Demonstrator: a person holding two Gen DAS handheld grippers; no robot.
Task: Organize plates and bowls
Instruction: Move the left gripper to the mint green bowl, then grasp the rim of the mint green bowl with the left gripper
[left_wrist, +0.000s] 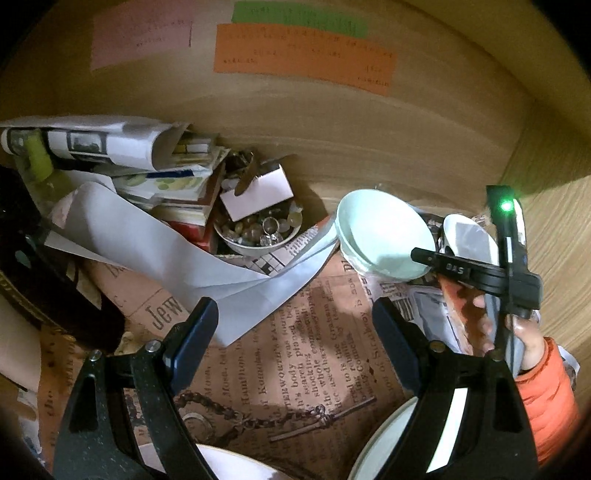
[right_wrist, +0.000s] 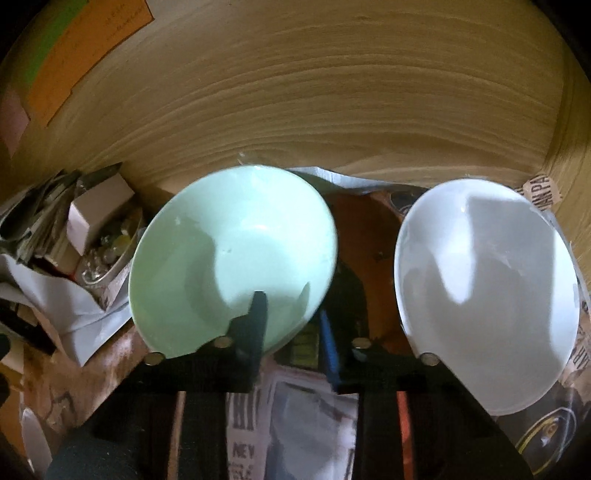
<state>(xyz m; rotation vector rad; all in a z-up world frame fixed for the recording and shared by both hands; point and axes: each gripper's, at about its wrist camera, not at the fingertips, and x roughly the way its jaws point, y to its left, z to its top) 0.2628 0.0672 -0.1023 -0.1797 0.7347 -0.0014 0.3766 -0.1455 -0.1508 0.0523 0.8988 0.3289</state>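
Bowls first: a pale green bowl (right_wrist: 232, 254) sits tilted near the wooden back wall (right_wrist: 332, 92), and the right gripper (right_wrist: 293, 325) is clamped on its near rim, one black finger (right_wrist: 255, 325) inside the bowl and the blue-padded one (right_wrist: 328, 343) outside it. In the left wrist view the same green bowl (left_wrist: 384, 236) appears at right, seemingly nested on a second bowl of like colour, with the right gripper (left_wrist: 439, 264) biting its near edge and a hand (left_wrist: 517, 332) in an orange sleeve (left_wrist: 546, 398) behind it. Just right of the green bowl stands a white bowl (right_wrist: 487, 291), also tilted, apart from the green one with a dark orange-brown object between them; in the left wrist view this white bowl (left_wrist: 469, 232) is partly hidden by the gripper.

The left gripper (left_wrist: 295, 332) is spread wide with nothing between its fingers, poised over brown printed newspaper (left_wrist: 295, 354) that lines the surface. A metal chain (left_wrist: 236, 413) lies on that paper near the camera. White plate rims (left_wrist: 384, 435) show at the near edge, partly covered by the gripper.

Farther left, a small bowl of stones and trinkets (left_wrist: 258, 229) sits by a stack of books (left_wrist: 188, 192), rolled papers (left_wrist: 92, 140) and a loose white sheet (left_wrist: 155, 236). Pink, green and orange notes (left_wrist: 303, 55) are stuck on the far wall.
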